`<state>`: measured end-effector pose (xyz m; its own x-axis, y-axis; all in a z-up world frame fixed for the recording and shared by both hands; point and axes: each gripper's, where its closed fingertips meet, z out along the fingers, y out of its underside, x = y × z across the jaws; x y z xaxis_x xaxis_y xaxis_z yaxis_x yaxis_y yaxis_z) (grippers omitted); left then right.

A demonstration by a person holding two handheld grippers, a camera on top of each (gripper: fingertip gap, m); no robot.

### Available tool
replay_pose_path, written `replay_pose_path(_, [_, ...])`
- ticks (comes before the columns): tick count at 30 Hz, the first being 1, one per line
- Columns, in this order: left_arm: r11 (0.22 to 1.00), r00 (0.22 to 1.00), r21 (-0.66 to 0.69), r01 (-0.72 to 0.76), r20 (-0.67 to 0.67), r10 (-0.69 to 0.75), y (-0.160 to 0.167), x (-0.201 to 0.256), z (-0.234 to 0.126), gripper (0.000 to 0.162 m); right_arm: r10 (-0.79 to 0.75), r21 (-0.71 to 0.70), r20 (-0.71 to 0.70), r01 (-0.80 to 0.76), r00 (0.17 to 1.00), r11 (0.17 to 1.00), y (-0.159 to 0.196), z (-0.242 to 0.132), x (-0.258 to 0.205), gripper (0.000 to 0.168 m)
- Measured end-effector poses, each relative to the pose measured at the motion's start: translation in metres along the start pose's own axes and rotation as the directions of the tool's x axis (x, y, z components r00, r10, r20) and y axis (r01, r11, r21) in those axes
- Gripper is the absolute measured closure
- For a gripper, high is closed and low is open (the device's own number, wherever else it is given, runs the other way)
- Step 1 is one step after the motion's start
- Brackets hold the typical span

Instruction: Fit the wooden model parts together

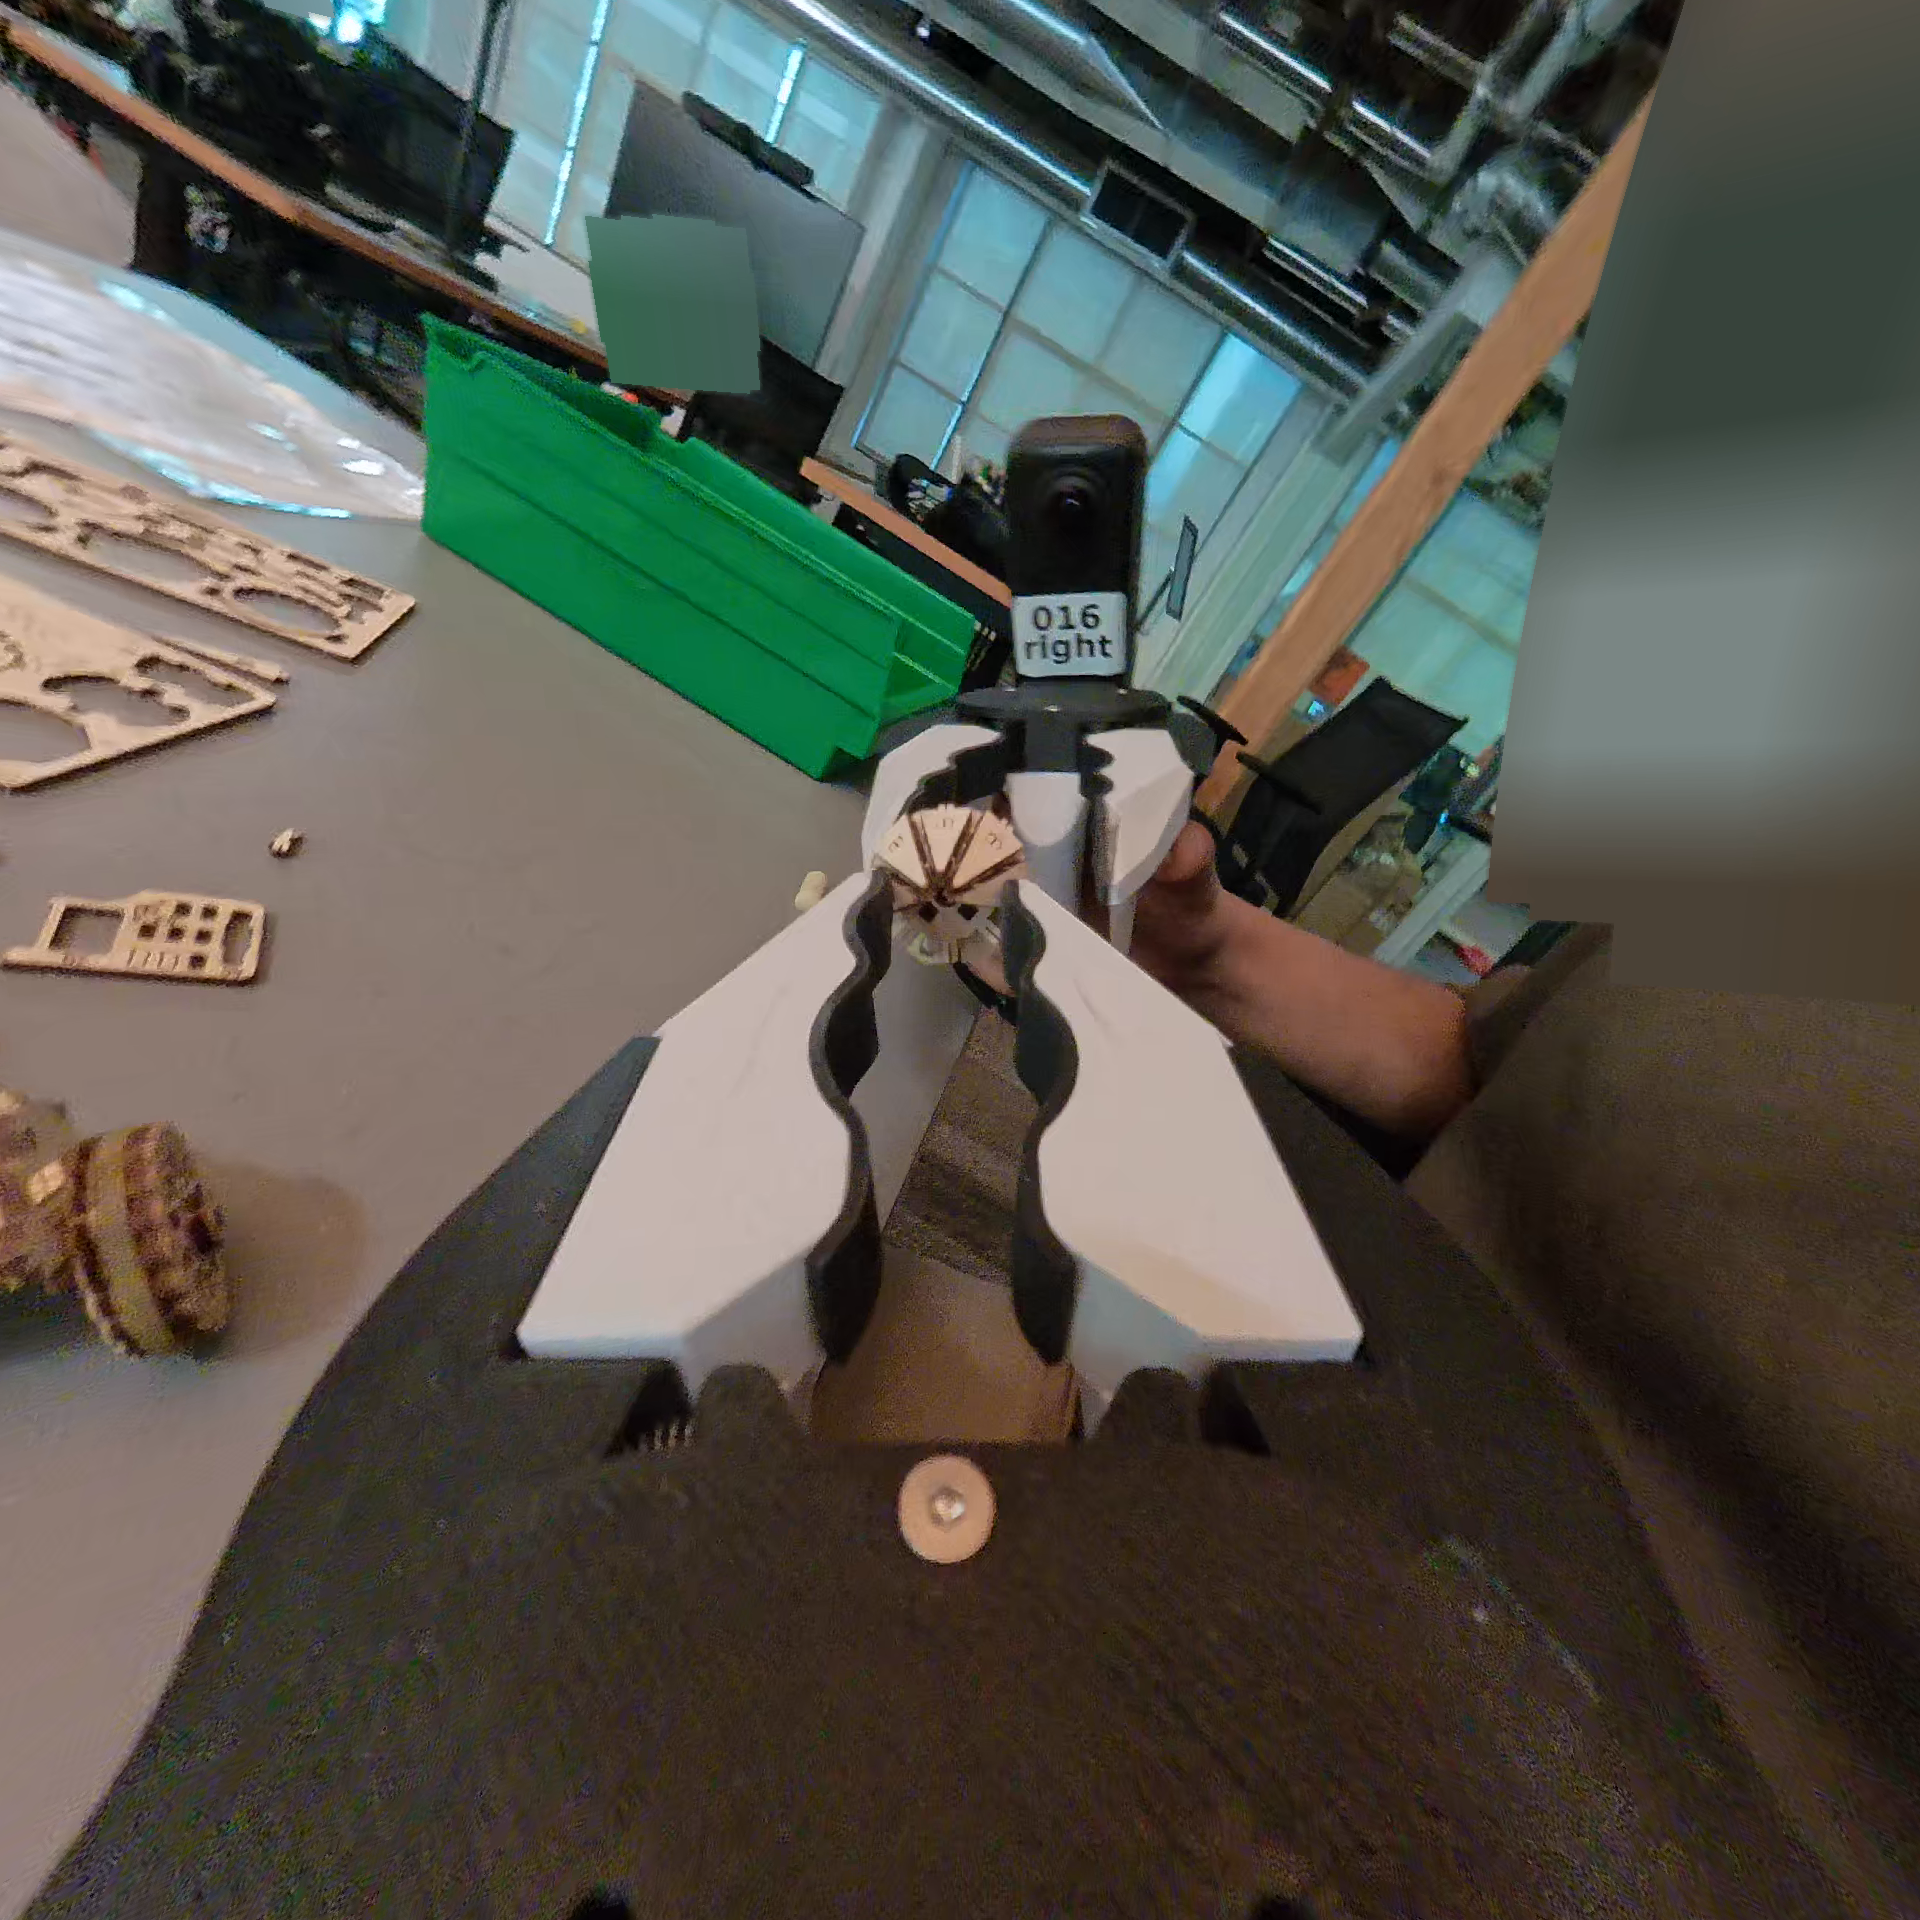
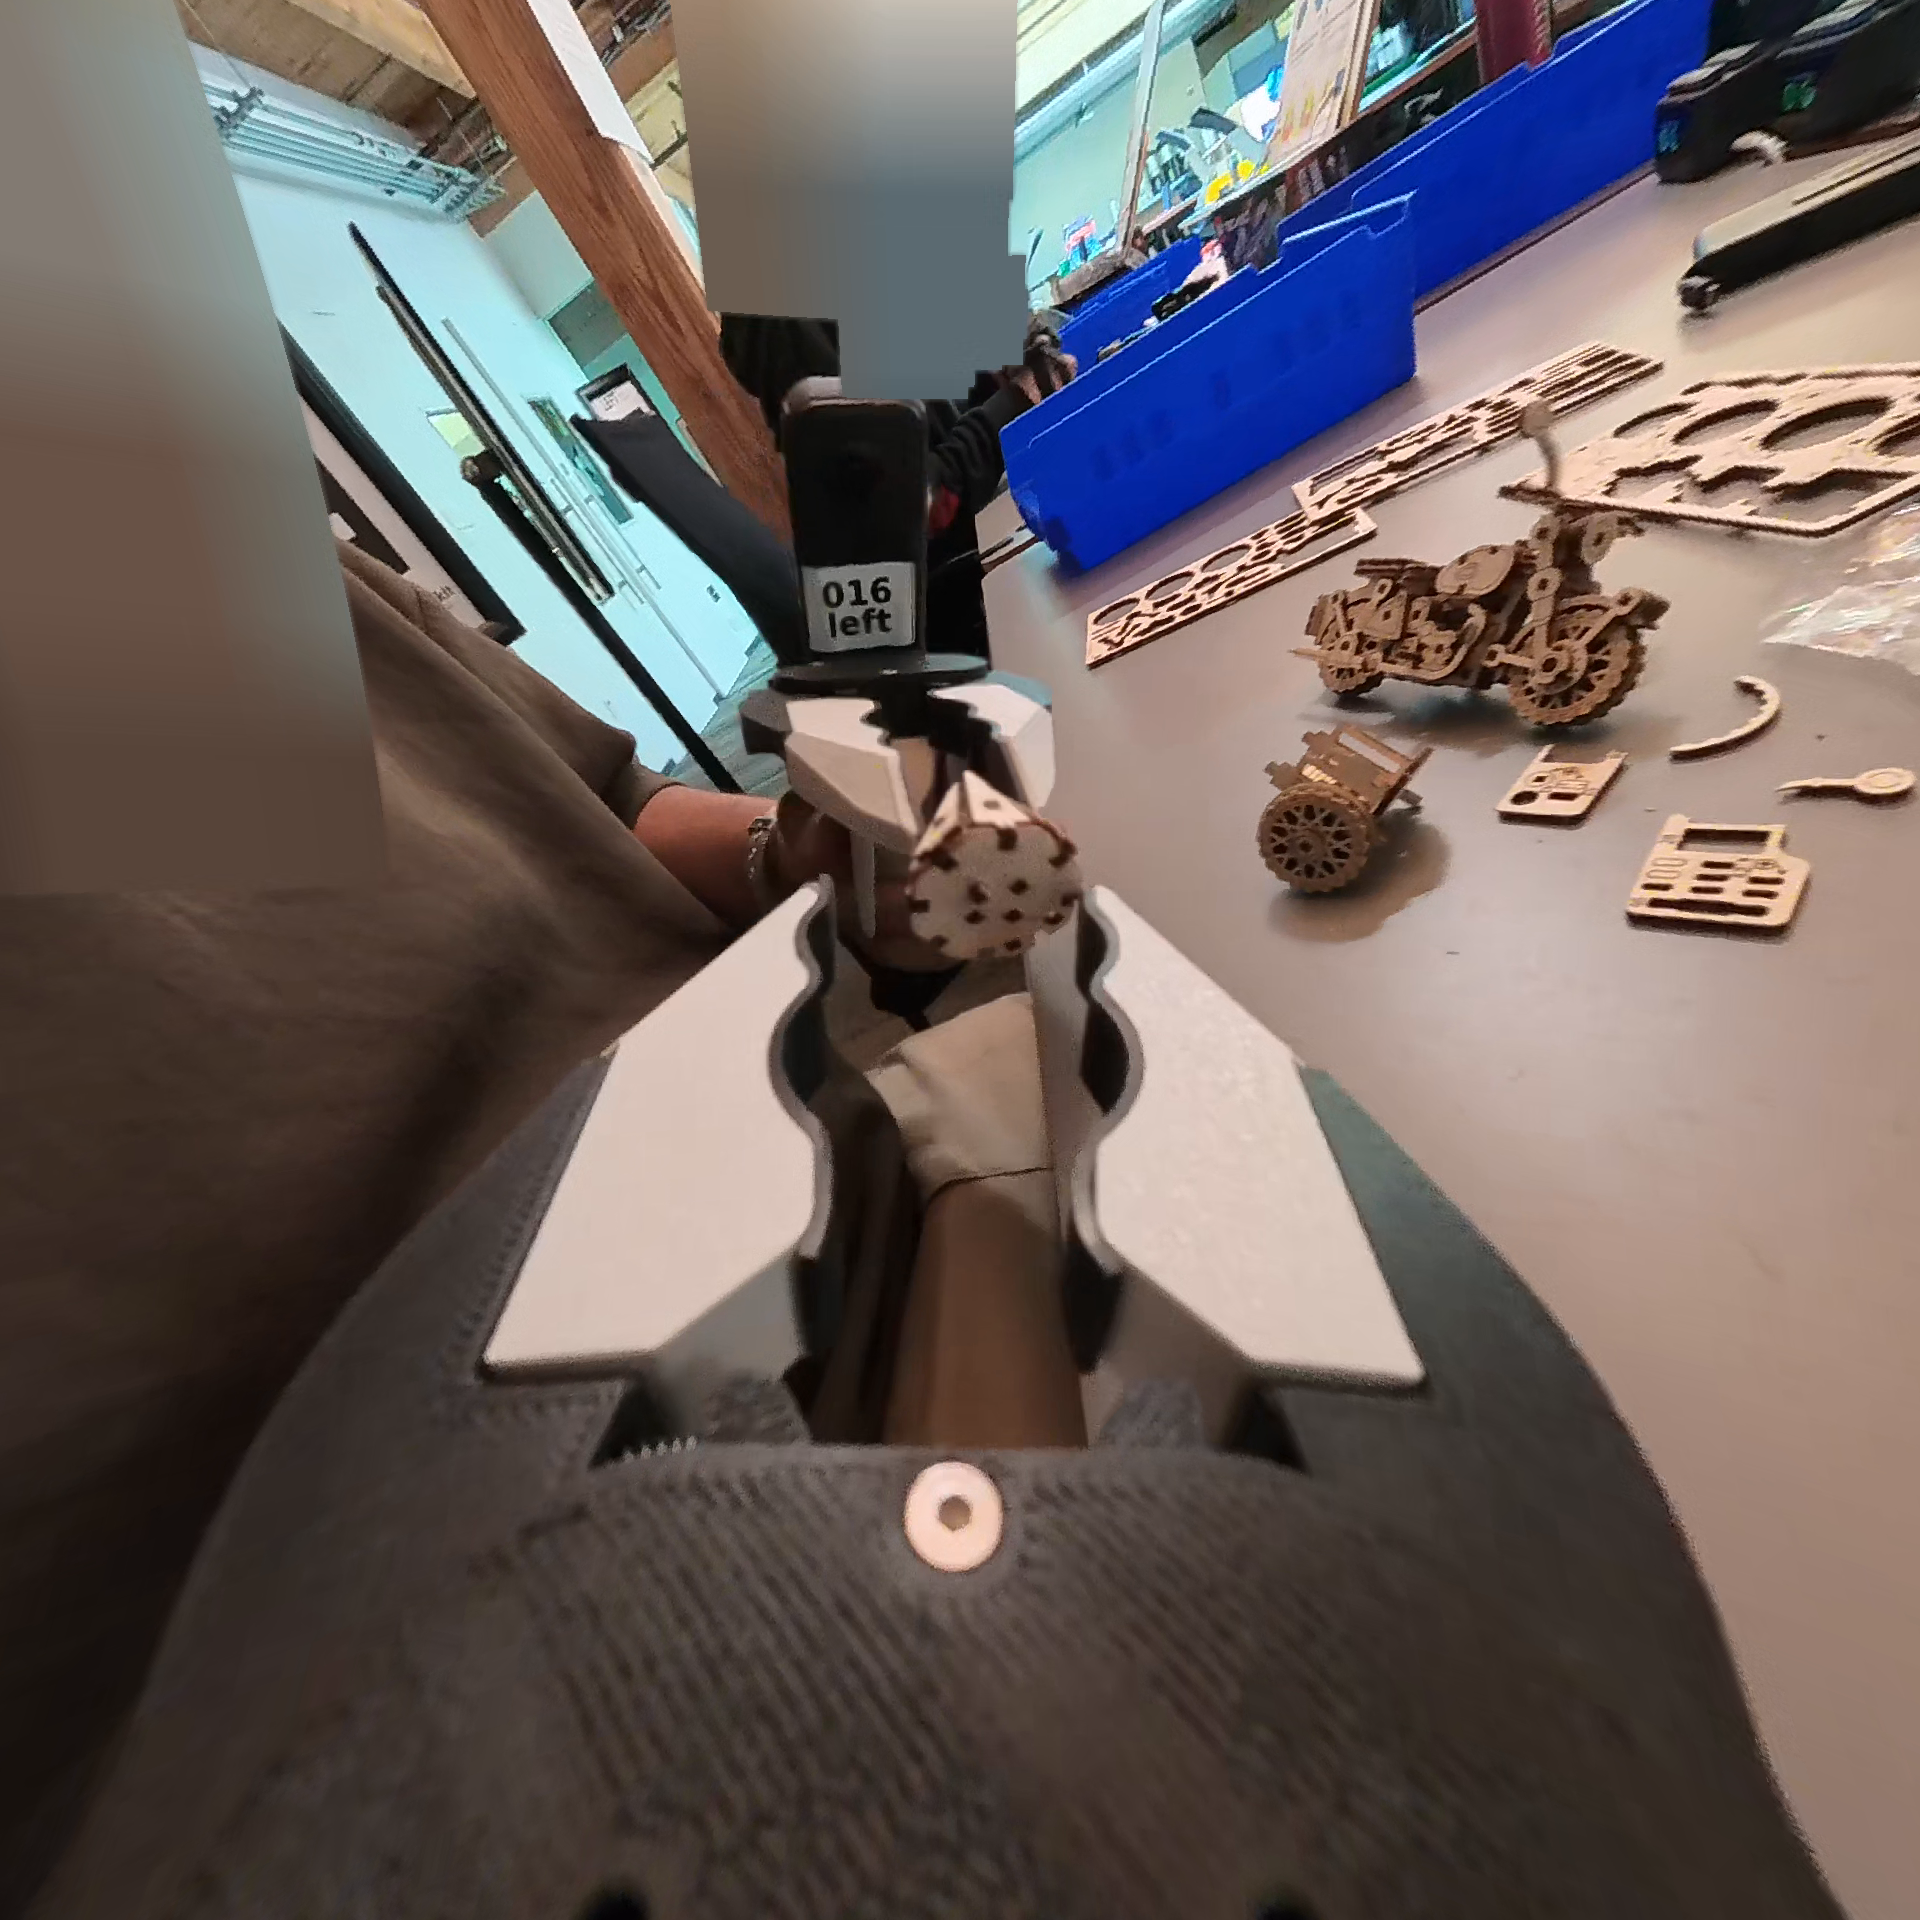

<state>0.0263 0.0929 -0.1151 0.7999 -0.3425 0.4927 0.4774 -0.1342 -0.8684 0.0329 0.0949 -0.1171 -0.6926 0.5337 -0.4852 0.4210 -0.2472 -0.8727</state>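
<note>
Both units were held above the near edge of the grey bench (image 2: 1351,1143), clear of the loose parts. The left hand-held gripper (image 1: 948,914) and right hand-held gripper (image 2: 951,925), fingers narrowly parted, each grasped the small wooden drum (image 2: 992,883), a pale, notched, dark-spotted cylinder raised between them.

A green bin (image 1: 665,561) and clear plastic bag (image 1: 156,384) on the grey table (image 1: 520,883); blue bins (image 2: 1216,436) farther off.
</note>
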Motion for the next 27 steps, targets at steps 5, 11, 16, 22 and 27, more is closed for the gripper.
replay_pose_path(5, [0.987,0.987,0.021,0.159,0.019,-0.159,-0.001,-0.013,-0.001,0.145,-0.13,-0.004,-0.138,0.131,0.982,0.991,-0.006,-0.007,0.014,0.124])
replay_pose_path(11, [0.984,0.969,-0.052,0.172,0.188,-0.159,0.017,-0.04,0.002,0.145,-0.245,-0.187,-0.273,0.198,0.93,0.962,0.02,0.003,0.036,0.119])
replay_pose_path(16, [0.969,0.939,-0.235,-0.076,0.311,0.149,0.036,-0.049,0.005,0.145,-0.305,-0.301,-0.311,0.212,0.9,0.93,0.035,0.005,0.045,0.119])
replay_pose_path(22, [0.884,0.862,-0.392,-0.257,0.321,0.393,0.056,-0.052,0.01,0.145,-0.344,-0.37,-0.327,0.216,0.88,0.904,0.045,0.003,0.05,0.121])
replay_pose_path(27, [0.873,0.858,-0.415,-0.256,0.319,0.403,0.062,-0.053,0.009,0.137,-0.351,-0.391,-0.332,0.211,0.875,0.896,0.047,0.001,0.053,0.123])
